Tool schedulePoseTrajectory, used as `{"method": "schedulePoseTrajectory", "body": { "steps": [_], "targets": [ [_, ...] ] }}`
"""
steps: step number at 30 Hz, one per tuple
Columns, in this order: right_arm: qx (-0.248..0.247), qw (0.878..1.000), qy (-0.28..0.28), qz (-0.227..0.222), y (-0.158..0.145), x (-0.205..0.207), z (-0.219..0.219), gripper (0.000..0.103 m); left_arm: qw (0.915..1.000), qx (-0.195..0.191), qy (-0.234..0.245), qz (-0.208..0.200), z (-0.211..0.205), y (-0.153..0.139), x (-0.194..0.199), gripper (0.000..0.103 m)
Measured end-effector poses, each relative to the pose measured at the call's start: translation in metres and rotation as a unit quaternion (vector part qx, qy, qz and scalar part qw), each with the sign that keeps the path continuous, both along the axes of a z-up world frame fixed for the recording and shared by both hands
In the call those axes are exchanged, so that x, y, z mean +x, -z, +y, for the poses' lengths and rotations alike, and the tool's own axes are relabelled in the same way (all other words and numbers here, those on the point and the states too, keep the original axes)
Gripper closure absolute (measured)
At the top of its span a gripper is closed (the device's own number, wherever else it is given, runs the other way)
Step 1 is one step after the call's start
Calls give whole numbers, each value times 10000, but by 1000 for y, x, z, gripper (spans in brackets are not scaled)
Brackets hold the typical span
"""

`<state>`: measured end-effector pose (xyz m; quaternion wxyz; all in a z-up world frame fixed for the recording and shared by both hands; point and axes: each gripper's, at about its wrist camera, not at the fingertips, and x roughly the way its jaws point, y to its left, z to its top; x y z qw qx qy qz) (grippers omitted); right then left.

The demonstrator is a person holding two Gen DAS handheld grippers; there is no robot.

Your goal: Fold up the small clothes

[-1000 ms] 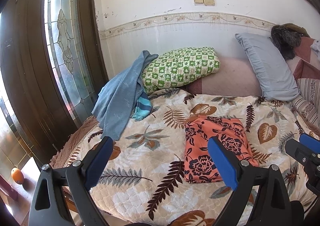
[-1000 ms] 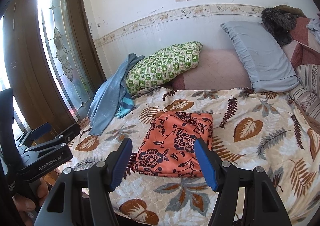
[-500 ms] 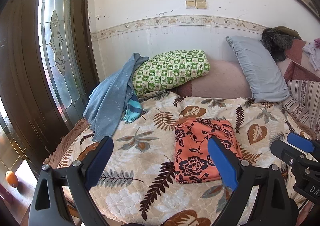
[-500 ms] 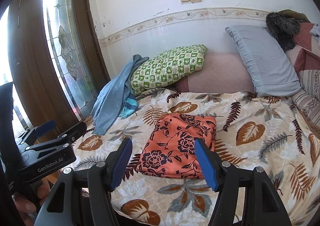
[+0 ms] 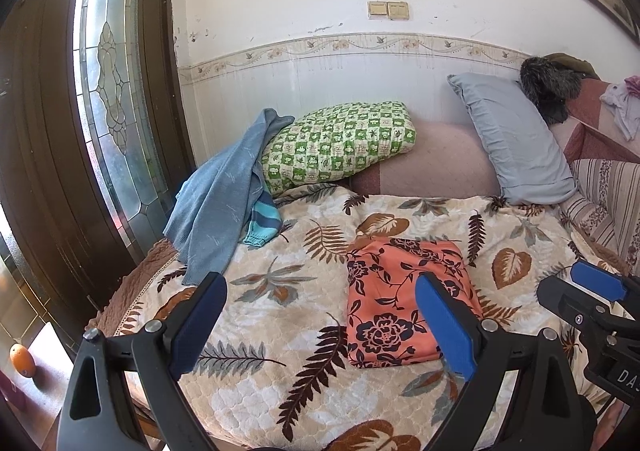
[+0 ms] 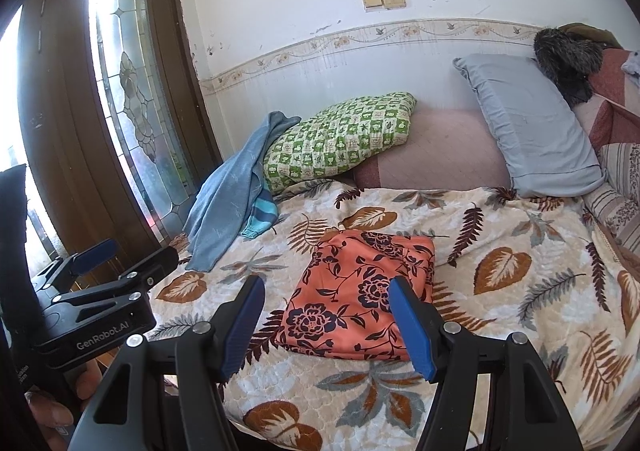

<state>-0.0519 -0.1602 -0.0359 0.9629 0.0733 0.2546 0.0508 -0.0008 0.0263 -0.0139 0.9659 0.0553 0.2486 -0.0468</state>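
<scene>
While holding both tools off the near edge of the bed, hovers left gripper [image 5: 320,315] and right gripper [image 6: 326,321] with jaws spread wide and nothing between the pads, neither touching cloth. Lies flat on the leaf-print quilt [image 5: 280,331], near its middle, an orange floral garment [image 6: 360,295], already squared into a neat rectangle with its edges lined up. Looks, on that showing, like the close of one fold, with the hands clear of the finished piece. Sits well apart at the far left corner a blue top [image 5: 224,203], crumpled and draped against the green checked pillow [image 5: 340,143], with a striped turquoise cuff [image 6: 260,219] peeping out beneath. Calls next, probably, for reaching across to that heap, pinching a hem or shoulder in each gripper, and dragging it onto bare quilt to spread it flat
</scene>
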Motion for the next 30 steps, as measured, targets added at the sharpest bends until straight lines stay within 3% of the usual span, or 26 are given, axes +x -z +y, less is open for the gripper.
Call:
{"method": "schedulePoseTrajectory", "body": {
  "steps": [16, 30],
  "targets": [
    [-27, 10000, 33, -41, -4, -6, 4, 35, 9997, -141, 154, -136, 6, -10, -13, 8],
    [-173, 9992, 94, -357, -40, -28, 16, 35, 9981, -441, 354, -259, 11, -38, -25, 8]
  ]
}}
